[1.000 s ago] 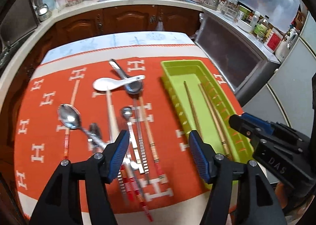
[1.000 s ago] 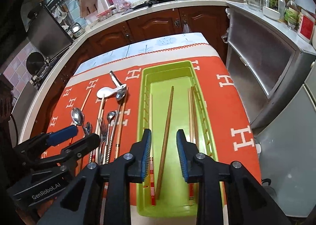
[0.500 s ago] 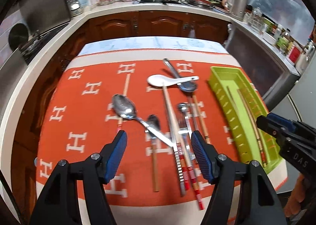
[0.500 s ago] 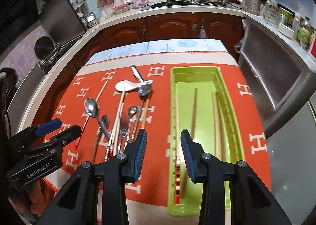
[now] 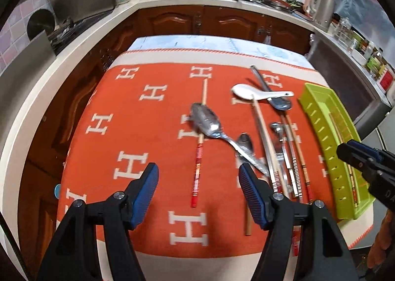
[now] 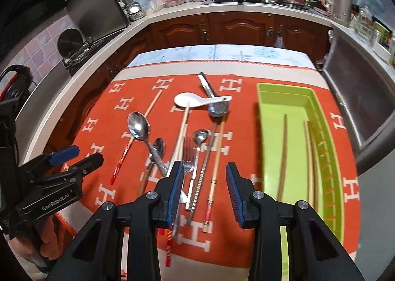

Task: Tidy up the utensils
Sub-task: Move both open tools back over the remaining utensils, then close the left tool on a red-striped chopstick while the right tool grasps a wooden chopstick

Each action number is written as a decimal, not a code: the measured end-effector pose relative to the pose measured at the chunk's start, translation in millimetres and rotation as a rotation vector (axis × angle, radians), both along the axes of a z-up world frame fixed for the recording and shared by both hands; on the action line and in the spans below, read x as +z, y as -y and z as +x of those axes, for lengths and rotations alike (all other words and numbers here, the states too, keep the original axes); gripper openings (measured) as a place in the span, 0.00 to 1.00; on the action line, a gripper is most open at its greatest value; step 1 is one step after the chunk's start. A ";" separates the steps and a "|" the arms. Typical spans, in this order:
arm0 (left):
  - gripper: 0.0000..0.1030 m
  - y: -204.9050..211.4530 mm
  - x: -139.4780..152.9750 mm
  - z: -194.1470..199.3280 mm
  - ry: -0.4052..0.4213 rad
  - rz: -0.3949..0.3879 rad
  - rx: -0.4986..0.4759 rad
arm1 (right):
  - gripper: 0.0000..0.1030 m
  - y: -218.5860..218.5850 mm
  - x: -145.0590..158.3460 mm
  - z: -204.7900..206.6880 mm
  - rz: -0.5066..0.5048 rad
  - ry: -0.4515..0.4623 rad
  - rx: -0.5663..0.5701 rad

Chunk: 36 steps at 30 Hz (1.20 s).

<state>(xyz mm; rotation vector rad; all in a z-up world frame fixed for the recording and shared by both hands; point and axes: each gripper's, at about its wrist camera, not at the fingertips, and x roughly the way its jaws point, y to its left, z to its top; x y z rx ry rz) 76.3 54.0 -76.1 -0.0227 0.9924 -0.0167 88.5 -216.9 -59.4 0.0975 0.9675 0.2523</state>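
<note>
Loose utensils lie on an orange cloth: a white ceramic spoon [image 6: 195,100], a large steel spoon [image 5: 206,121] lying across a red-tipped chopstick [image 5: 198,157], smaller spoons, a fork [image 6: 188,155] and several chopsticks. A green tray [image 6: 271,88] on the right holds several wooden chopsticks [image 6: 282,152]. My left gripper [image 5: 197,197] is open and empty above the red-tipped chopstick's near end. My right gripper [image 6: 205,194] is open and empty above the utensil pile [image 6: 197,170], left of the tray.
The orange cloth [image 5: 138,118] covers a small table with its front edge just below both grippers. Kitchen counters with dark wood cabinets [image 6: 237,29] surround the table. A steel appliance [image 6: 363,98] stands close on the right.
Both grippers have moved left. The left went from over the pile to over the lone red-tipped chopstick. The right went from over the tray to over the pile and opened wider.
</note>
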 end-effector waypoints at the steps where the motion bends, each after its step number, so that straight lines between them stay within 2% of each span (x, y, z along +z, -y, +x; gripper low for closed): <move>1: 0.64 -5.1 -4.5 1.8 -0.010 -0.005 0.007 | 0.35 -1.9 -2.3 2.6 0.002 -0.004 0.006; 6: 0.64 -17.3 -26.1 9.7 -0.065 -0.035 0.016 | 0.35 -16.3 -19.4 18.0 0.015 -0.032 0.045; 13: 0.63 -7.9 -49.7 28.8 -0.104 -0.021 -0.010 | 0.35 -26.5 -43.9 33.8 0.077 -0.072 0.077; 14: 0.63 -6.0 -52.6 32.2 -0.107 -0.013 -0.012 | 0.35 -26.9 -46.9 36.2 0.084 -0.074 0.077; 16: 0.51 -2.1 -59.6 40.8 -0.119 0.008 -0.010 | 0.35 -27.3 -50.8 39.0 0.090 -0.076 0.077; 18: 0.46 0.4 -67.6 49.3 -0.146 0.006 -0.011 | 0.35 -26.9 -55.0 43.4 0.091 -0.077 0.076; 21: 0.46 7.1 -69.3 56.7 -0.131 0.048 -0.016 | 0.35 -24.8 -61.5 50.2 0.092 -0.088 0.073; 26: 0.46 10.4 -70.5 66.1 -0.117 0.063 -0.025 | 0.35 -14.8 -71.6 60.8 0.134 -0.120 0.040; 27: 0.43 11.2 -70.4 66.9 -0.117 0.063 -0.030 | 0.35 -12.4 -73.9 63.8 0.143 -0.129 0.032; 29: 0.27 12.4 -69.5 67.0 -0.110 0.064 -0.046 | 0.35 -7.8 -76.4 66.7 0.154 -0.142 0.018; 30: 0.08 12.8 -68.9 66.3 -0.107 0.067 -0.051 | 0.35 -6.1 -76.5 67.2 0.158 -0.145 0.012; 33: 0.04 13.9 -68.7 65.5 -0.095 0.071 -0.046 | 0.35 2.8 -77.5 72.1 0.166 -0.155 -0.014; 36: 0.03 5.1 -67.7 61.1 -0.084 0.013 -0.011 | 0.32 11.5 -78.3 74.7 0.177 -0.169 -0.046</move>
